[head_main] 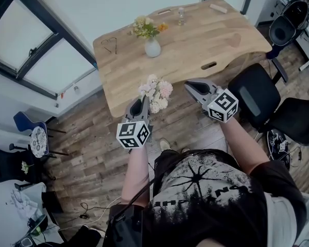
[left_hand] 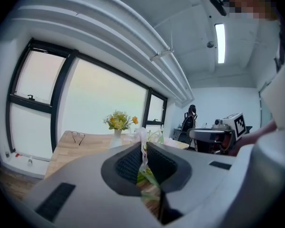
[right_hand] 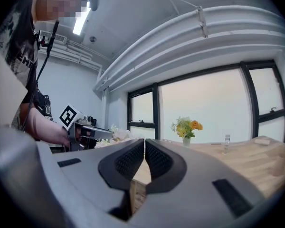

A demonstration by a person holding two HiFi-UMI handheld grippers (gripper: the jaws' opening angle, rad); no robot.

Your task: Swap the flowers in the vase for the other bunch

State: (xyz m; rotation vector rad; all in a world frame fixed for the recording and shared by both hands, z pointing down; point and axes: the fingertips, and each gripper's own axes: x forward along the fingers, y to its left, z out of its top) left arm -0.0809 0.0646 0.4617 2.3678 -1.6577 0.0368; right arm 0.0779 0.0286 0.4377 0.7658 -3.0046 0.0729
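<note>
Wooden table in front of us, white ceramic vase of yellow-orange flowers upright on its left half. Our left gripper is clamped on the pale pink-and-white bunch at the near edge. Our right gripper is pinched together and empty, with the vase far-left of it.

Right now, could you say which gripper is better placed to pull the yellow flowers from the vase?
Probably right: the right gripper is empty, while the left gripper holds the pink bunch.

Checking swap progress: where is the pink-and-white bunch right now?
In the head view, the pink-and-white bunch is left of centre, clamped in the left hand-held gripper, at the wooden table's near edge.
</note>
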